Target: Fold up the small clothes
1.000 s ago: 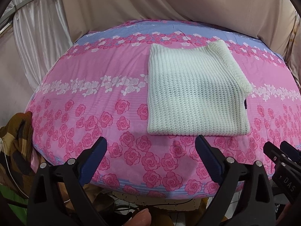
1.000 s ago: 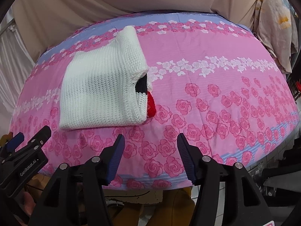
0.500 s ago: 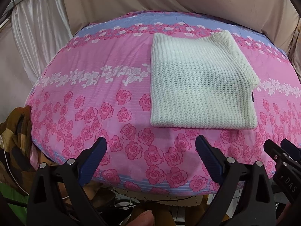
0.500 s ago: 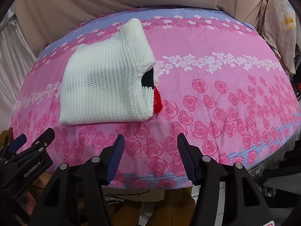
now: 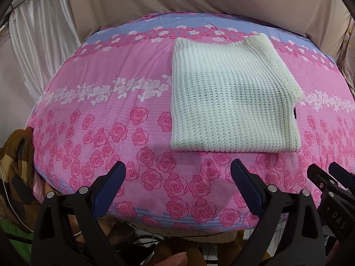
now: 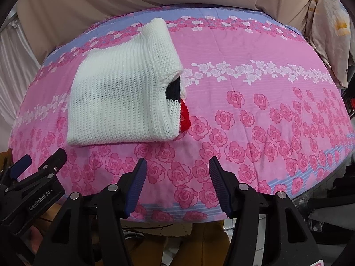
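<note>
A folded sweater (image 5: pixel 230 102) lies on the bedspread (image 5: pixel 106 110), apparently beyond both claws.

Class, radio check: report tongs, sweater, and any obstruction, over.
Left tongs open, empty. Right tongs open, empty. White knit sweater folded flat on rose-print bedcover, untouched. Nothing in the way.

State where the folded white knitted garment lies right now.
The folded white knitted garment lies flat on the pink rose-print bedsheet, right of centre in the left wrist view and left of centre in the right wrist view, beyond both open tools.
</note>
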`<state>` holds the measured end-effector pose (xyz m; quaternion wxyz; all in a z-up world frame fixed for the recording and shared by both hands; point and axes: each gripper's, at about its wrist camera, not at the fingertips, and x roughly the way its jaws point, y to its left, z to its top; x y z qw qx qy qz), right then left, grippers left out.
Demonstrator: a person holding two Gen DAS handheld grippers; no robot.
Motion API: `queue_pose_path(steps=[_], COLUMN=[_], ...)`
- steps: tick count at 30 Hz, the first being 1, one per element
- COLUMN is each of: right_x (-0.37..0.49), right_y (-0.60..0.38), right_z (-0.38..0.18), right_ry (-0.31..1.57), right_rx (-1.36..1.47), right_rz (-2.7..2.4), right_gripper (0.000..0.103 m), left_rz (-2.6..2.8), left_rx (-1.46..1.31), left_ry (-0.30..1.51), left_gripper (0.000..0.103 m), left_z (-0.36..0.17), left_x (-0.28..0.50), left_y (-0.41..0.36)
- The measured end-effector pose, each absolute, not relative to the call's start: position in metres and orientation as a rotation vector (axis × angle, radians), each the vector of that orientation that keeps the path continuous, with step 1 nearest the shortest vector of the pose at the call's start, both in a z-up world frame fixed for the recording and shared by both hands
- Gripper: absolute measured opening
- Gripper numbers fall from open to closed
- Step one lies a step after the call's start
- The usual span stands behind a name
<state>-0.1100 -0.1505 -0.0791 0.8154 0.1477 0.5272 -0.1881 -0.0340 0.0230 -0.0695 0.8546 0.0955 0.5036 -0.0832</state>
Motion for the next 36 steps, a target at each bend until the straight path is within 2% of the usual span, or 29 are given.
queue_pose_path(steps=[36], right_x=[-0.100], right_y=[-0.141], right_z=[-0.074], right_ry=[1.108], right_rx=[0.298], right_rz=[-0.399], right_gripper=[0.057], left_rz=[-0.167], left_rx=[0.184], left_ry=[1.086], left_gripper=[0.093], left_z=[-0.073], left_x=[-0.026], left_y=[0.022])
